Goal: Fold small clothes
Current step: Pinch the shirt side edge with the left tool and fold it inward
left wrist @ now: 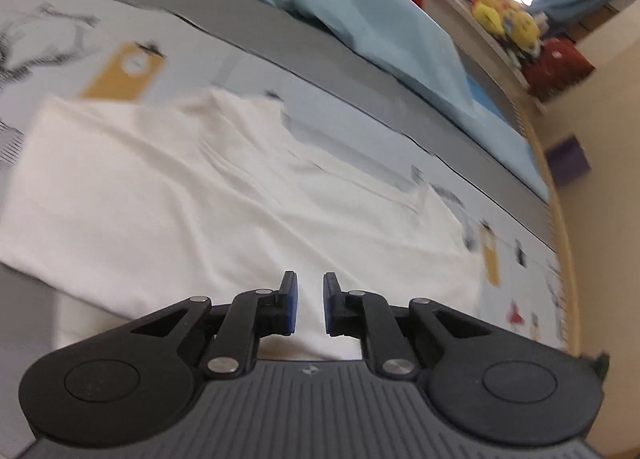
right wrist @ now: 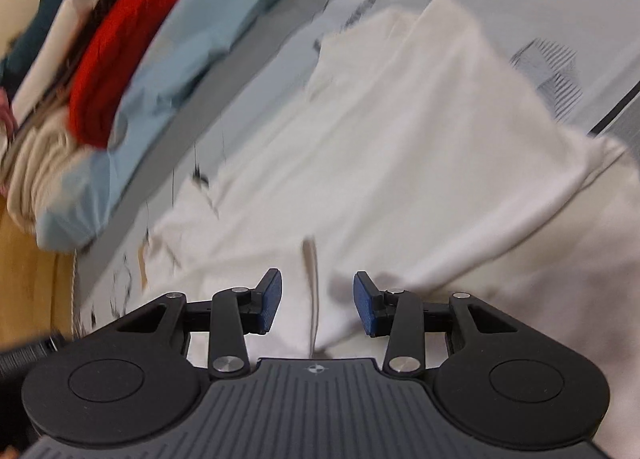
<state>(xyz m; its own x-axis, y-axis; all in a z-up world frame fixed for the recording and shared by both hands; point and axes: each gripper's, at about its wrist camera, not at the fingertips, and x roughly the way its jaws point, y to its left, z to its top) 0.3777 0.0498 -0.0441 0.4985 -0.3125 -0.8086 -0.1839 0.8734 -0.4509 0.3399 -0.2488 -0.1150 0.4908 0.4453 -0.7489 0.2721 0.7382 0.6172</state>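
Observation:
A white garment (left wrist: 208,195) lies spread on a patterned bedsheet (left wrist: 360,127), with soft creases and one side folded over. It also fills the right wrist view (right wrist: 400,163). My left gripper (left wrist: 310,291) hovers just above the garment's near edge, its blue pads a small gap apart with nothing between them. My right gripper (right wrist: 318,291) is open wide over the garment's near part, where a fold or seam (right wrist: 312,291) runs between the fingers. Both views are blurred by motion.
A light blue cloth (left wrist: 372,31) and a red garment (right wrist: 120,47) lie in a pile along the far side of the bed. A shelf with yellow soft toys (left wrist: 504,19) and a red bag (left wrist: 556,67) stands beyond. The bed's wooden edge (right wrist: 32,279) shows at left.

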